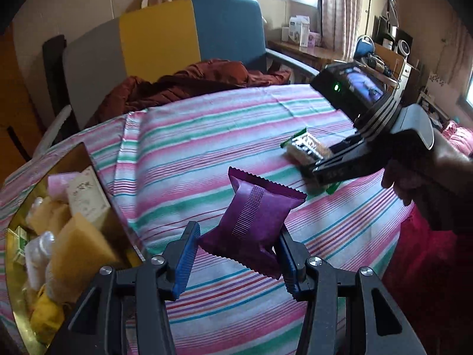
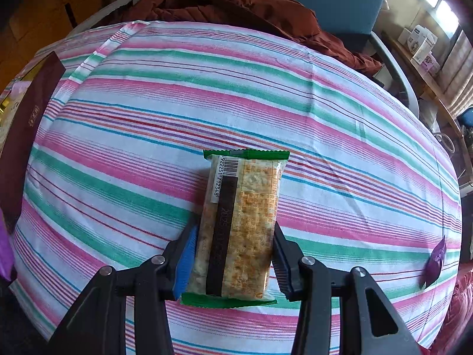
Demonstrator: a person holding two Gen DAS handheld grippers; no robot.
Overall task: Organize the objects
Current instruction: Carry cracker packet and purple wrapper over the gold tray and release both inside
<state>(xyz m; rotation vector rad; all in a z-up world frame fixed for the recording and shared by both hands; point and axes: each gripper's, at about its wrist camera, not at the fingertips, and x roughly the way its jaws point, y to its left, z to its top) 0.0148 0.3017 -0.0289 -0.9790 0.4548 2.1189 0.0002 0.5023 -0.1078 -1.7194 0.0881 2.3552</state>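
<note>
Purple foil shows between the fingers of the left gripper point(image 1: 236, 254): a sealed purple snack packet with zigzag ends point(image 1: 254, 222), pinched at its lower sides by the blue-padded fingers point(image 1: 186, 260) and lifted clear of the striped pink, green and white cloth point(image 1: 221, 136) that covers the tabletop. To the left of it, at the cloth's edge, sits an open gold-lined box point(image 1: 17, 290) filled with small wrapped snacks in yellow, pink and white.

Farther across the tabletop, the right gripper point(image 2: 233, 251), held in a person's hand point(image 1: 414, 177), points steeply down. Its fingers are closed on the long sides of a clear-wrapped rice-cracker bar with green crimped ends point(image 2: 245, 222), which lies flat on the cloth with its barcode end away from the camera. A second small purple packet point(image 2: 434, 263) lies near the cloth's right edge in the right wrist view.

Behind the tabletop, a rust-brown garment point(image 1: 189, 85) is heaped on a chair with grey, yellow and blue back panels point(image 1: 159, 38).
</note>
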